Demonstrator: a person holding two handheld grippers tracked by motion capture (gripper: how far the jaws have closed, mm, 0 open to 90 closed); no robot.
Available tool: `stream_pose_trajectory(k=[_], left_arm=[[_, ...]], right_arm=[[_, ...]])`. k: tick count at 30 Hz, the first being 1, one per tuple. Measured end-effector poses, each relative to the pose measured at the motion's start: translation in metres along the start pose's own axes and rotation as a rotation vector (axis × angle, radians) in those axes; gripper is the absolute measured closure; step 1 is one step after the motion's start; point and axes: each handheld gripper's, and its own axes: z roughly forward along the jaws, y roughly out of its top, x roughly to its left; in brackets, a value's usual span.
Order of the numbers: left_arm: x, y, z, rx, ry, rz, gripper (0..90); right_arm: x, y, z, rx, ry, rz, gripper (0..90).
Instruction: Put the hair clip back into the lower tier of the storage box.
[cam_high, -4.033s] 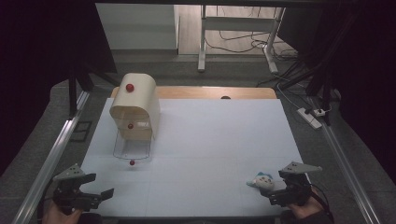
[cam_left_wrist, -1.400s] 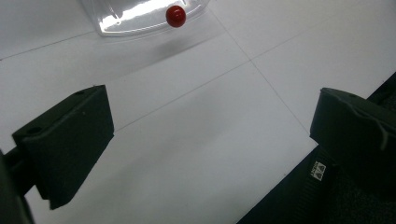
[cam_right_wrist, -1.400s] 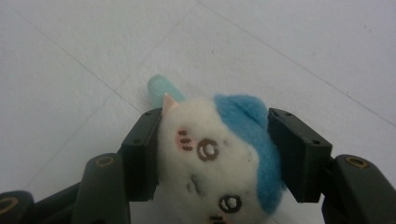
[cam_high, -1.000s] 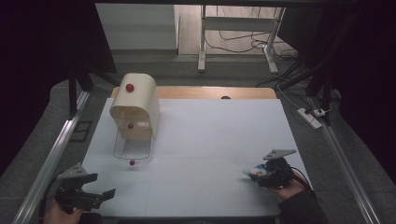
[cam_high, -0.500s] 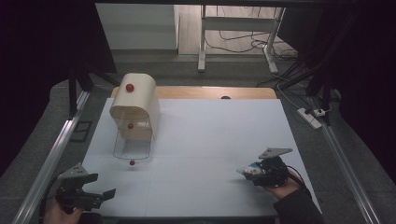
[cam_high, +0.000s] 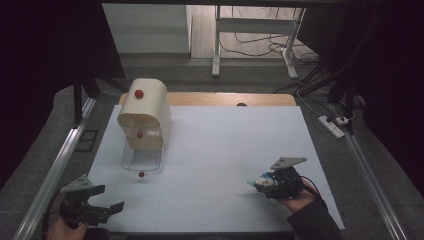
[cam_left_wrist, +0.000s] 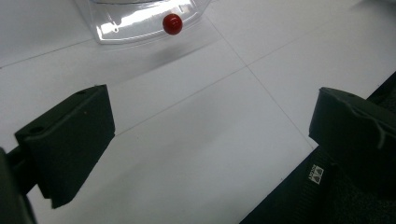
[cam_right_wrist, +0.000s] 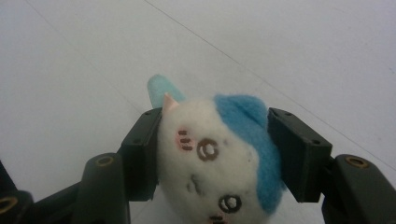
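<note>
A small white plush toy (cam_right_wrist: 219, 163) with blue hair and a stitched face sits squeezed between the jaws of my right gripper (cam_high: 267, 182), low over the white table at the front right. The toy (cam_high: 260, 183) pokes out to the left of that gripper. My left gripper (cam_high: 107, 207) stands open at the front left corner, with nothing between its fingers (cam_left_wrist: 70, 140). A cream bread-box-like container (cam_high: 145, 117) with red knobs stands at the back left, its clear lid (cam_high: 141, 159) folded down onto the table, a red knob (cam_left_wrist: 172, 24) on the lid's edge.
The white table top (cam_high: 225, 145) spreads between both grippers and the container. A wooden strip (cam_high: 220, 99) runs along the far edge. Metal rails (cam_high: 55, 170) flank the table. A power strip (cam_high: 332, 125) and cables lie on the floor at the right.
My right gripper has moved leftward and a little away from the front edge, carrying the plush toy. The left gripper has barely shifted.
</note>
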Motion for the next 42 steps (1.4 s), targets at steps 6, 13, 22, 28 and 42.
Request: stream_pose_trajectory(k=[6,13,22,28,42], left_arm=[[-0.001,0.0,0.0,-0.008,-0.001,0.005,0.1],[-0.001,0.0,0.001,-0.003,-0.002,0.005,0.0],[-0.001,0.001,0.001,0.003,-0.002,0.006,0.2],[-0.001,0.001,0.002,0.007,0.0,0.008,0.5],[-0.001,0.001,0.002,0.008,0.003,0.006,1.1]], right_arm=[[0.003,0.004,0.001,-0.013,0.013,0.005,37.9],[0.006,0.01,0.001,-0.036,0.039,0.007,38.0],[0.012,0.019,0.003,-0.061,0.065,-0.007,37.9],[0.016,0.024,0.006,-0.064,0.073,-0.022,38.0],[0.025,0.037,0.013,-0.08,0.104,-0.049,37.9]])
